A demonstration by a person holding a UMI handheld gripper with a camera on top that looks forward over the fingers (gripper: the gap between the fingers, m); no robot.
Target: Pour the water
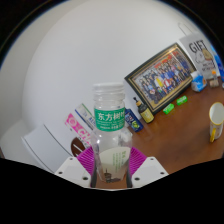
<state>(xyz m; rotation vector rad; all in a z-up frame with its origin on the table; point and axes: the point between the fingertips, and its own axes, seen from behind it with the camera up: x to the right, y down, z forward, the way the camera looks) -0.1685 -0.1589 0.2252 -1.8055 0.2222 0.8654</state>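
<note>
- The wooden table [185, 125] is the broadest thing here, tilted in view; its top runs beyond the fingers toward the wall, with bare wood between the bottle and the cup; that stretch looks like the open room for carrying.
- The white wall [70, 60] closes the far side; a framed picture [162, 72] leans against it, and a white box marked GIFT [200, 48] stands just beside the frame; both sit at the table's far edge and could be knocked if the swing goes wide.
- The water bottle [111, 125], clear with a green label and a white cap, stands upright between the fingers; it seems lifted or just gripped, so I judge the step in hand to be the carry toward a vessel, pouring not yet begun; the cap appears on, which would block any pour.
- The gripper [111, 172] has both pink pads [88, 160] pressed to the bottle's lower sides; it is clamped on it.
- A pale cup [217, 120] stands well apart from the bottle; it is the likely target; the next move calls for travel toward it, then a slow tilt over its rim.
- Small green items [178, 102] lie near the frame; too small to name.
</note>
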